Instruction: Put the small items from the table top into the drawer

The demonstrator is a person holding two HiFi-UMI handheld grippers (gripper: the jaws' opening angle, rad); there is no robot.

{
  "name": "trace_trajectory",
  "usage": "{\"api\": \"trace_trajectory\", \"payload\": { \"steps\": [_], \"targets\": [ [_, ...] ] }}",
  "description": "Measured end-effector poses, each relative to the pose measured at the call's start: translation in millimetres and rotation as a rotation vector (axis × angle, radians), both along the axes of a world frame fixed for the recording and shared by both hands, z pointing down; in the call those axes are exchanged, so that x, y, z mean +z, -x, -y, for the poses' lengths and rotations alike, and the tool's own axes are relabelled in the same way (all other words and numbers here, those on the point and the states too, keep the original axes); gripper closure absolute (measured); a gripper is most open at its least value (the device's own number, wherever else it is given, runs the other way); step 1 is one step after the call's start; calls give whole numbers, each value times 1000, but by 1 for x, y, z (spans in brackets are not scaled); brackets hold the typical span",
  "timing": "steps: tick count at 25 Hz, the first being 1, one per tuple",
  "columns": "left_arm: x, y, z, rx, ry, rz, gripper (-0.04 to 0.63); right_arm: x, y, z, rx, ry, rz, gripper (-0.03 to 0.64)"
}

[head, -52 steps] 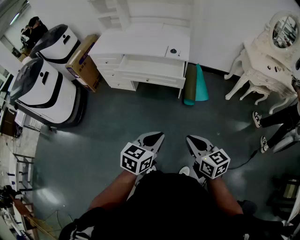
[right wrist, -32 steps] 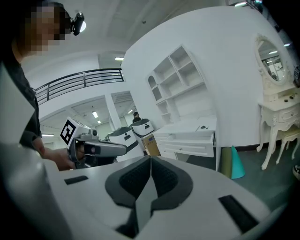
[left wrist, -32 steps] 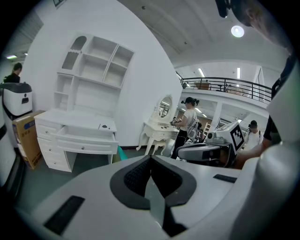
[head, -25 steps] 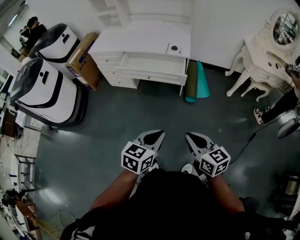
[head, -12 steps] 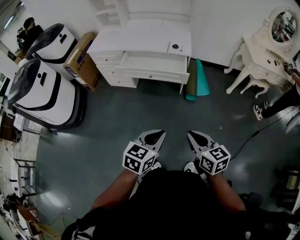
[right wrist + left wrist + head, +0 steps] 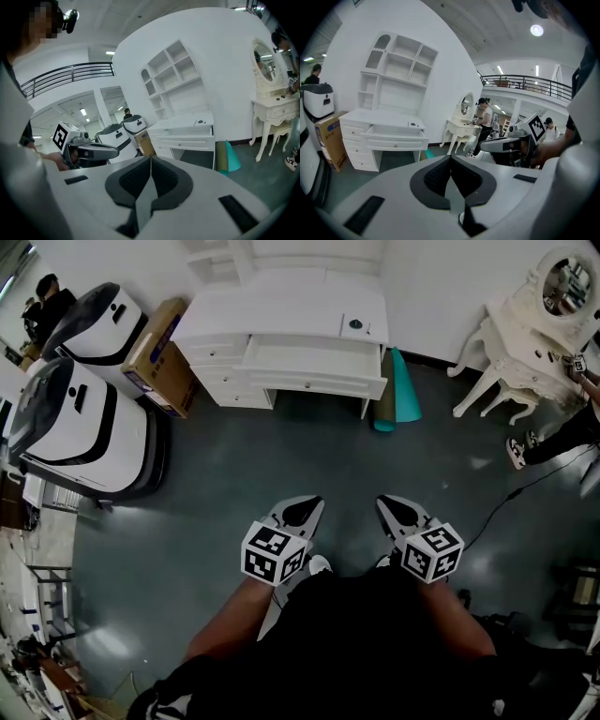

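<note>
A white desk (image 6: 281,310) stands against the far wall with its wide middle drawer (image 6: 314,357) pulled open. A small dark round item (image 6: 355,324) lies on a flat white piece at the right end of the desk top; it also shows in the left gripper view (image 6: 412,124) and the right gripper view (image 6: 200,122). Both grippers hang close to my body, well short of the desk. My left gripper (image 6: 302,509) is shut with nothing in it, its jaws meeting at the tip (image 6: 450,159). My right gripper (image 6: 394,508) is likewise shut and empty (image 6: 151,161).
Two white wheeled machines (image 6: 80,423) and a cardboard box (image 6: 157,354) stand left of the desk. Rolled teal and olive mats (image 6: 396,392) lean at its right leg. A white dressing table with a mirror (image 6: 539,329), a person's legs (image 6: 558,442) and a floor cable (image 6: 502,517) are at the right.
The desk has drifted a little to the right in the head view. The person at the right has shifted toward the edge. Both grippers stay shut in the same pose.
</note>
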State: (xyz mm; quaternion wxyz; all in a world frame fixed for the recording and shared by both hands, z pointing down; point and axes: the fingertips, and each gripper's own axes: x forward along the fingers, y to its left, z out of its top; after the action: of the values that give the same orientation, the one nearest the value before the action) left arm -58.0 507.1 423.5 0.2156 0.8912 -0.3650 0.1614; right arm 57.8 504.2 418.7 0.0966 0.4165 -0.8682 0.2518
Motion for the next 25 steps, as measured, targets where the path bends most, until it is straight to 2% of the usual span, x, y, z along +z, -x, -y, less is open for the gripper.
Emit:
{"api": "trace_trajectory", "payload": {
  "steps": [14, 20, 25],
  "targets": [
    [4, 10, 28, -3, 21, -15, 586, -5, 11, 34, -1, -16, 17, 589],
    [6, 8, 58, -6, 25, 13, 586, -3, 11, 77, -2, -23, 58, 589],
    [-2, 2, 107, -13, 17, 30, 586, -7, 6, 126, -4, -33, 81, 589]
  ]
}}
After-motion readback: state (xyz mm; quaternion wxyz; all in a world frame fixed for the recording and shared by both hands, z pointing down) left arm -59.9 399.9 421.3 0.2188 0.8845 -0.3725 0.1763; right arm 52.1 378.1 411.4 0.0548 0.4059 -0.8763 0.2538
